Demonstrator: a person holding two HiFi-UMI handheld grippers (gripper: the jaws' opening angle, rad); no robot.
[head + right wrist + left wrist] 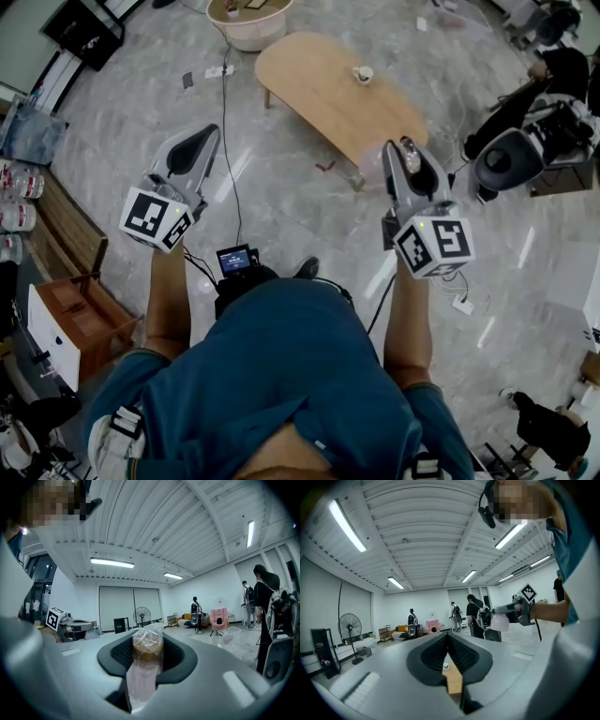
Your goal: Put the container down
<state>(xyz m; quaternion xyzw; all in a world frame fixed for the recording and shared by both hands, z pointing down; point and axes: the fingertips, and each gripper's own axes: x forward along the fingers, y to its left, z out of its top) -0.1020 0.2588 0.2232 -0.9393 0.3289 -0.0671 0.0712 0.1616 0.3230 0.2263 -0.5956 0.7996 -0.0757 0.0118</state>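
We see the right gripper point(147, 641) clamped on the container point(146, 667), a clear pot wrapped in film, brown at the top and pale pink lower down. It stands upright between the two dark pads and rises a little past their tips. In the head view this right gripper point(406, 148) sits at two o'clock from the person's blue shirt point(281, 375), its marker cube nearest the body. In the left gripper view the container point(500, 622) shows at three o'clock, held in the air at the front of the right gripper and touching no surface.

The left gripper point(447, 637) has its jaws together at the tips, with nothing between them. Through the narrow wedge behind the tips we glimpse the wooden table point(453, 679). In the head view the left gripper point(200, 139) is at ten o'clock from the shirt, well apart from the right one.

At twelve o'clock, beyond both tools, the wooden table point(319, 84) stands on the pale marble floor point(281, 187), and a small cup point(363, 73) rests on it. A standing fan point(141, 616) and a pink chair point(219, 619) stand further back.
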